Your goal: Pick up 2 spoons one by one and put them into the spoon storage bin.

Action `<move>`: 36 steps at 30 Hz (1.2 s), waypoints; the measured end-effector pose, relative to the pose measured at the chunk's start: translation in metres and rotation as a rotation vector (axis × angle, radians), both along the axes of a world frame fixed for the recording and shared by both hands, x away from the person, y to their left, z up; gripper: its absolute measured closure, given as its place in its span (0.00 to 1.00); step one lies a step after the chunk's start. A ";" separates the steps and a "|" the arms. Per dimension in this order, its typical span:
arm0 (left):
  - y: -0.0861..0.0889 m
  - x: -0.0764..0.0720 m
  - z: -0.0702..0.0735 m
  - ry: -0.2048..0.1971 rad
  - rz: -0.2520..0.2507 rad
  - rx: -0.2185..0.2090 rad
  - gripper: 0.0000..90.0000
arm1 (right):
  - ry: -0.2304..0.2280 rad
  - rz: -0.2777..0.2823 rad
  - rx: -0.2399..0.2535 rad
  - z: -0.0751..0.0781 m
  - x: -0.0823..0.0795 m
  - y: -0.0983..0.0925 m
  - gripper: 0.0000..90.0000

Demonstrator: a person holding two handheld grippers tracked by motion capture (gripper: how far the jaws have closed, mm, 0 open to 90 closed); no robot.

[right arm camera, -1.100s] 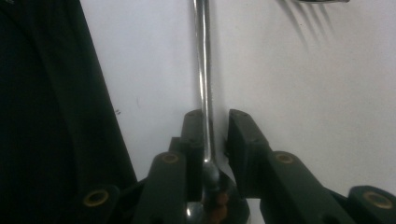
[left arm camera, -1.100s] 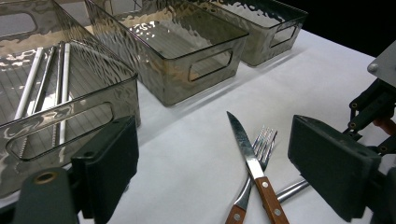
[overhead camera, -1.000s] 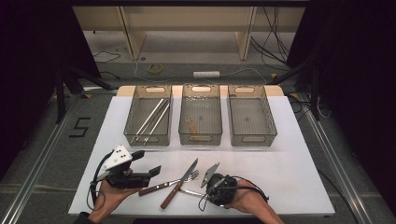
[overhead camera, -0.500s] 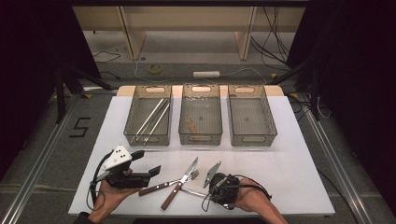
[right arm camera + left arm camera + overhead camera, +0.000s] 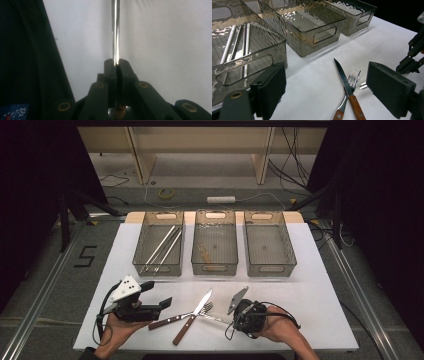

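Observation:
Near the front edge of the white table lie a wood-handled knife and a wood-handled fork, crossed over each other. The knife and fork lie just ahead of my left gripper. That left gripper rests left of them, jaws wide open and empty. My right gripper sits right of the cutlery. It is shut on a thin shiny metal utensil handle, which runs straight out from the right gripper. The end of that handle shows beside the fork.
Three smoky clear bins stand in a row at the back. The left bin holds several long metal rods. The middle bin holds a small brownish item. The right bin looks bare. The right gripper shows at the edge.
My right gripper has shifted a little to the right, still shut on the metal handle. The left gripper, knife and fork have stayed put.

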State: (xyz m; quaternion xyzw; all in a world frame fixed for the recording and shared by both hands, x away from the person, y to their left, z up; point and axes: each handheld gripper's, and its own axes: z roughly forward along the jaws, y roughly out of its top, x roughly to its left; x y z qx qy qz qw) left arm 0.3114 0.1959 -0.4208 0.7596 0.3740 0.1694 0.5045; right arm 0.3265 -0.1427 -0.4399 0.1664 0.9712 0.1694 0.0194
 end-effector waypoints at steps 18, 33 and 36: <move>0.000 0.001 0.000 0.003 0.004 -0.002 0.18 | -0.093 -0.120 0.178 0.030 0.032 -0.011 0.96; 0.001 0.000 0.000 0.000 0.006 -0.013 0.18 | -0.185 -0.224 0.263 0.063 0.082 0.002 0.96; 0.001 0.000 0.000 0.000 0.007 -0.013 0.18 | -0.192 -0.235 0.270 0.065 0.088 0.003 0.96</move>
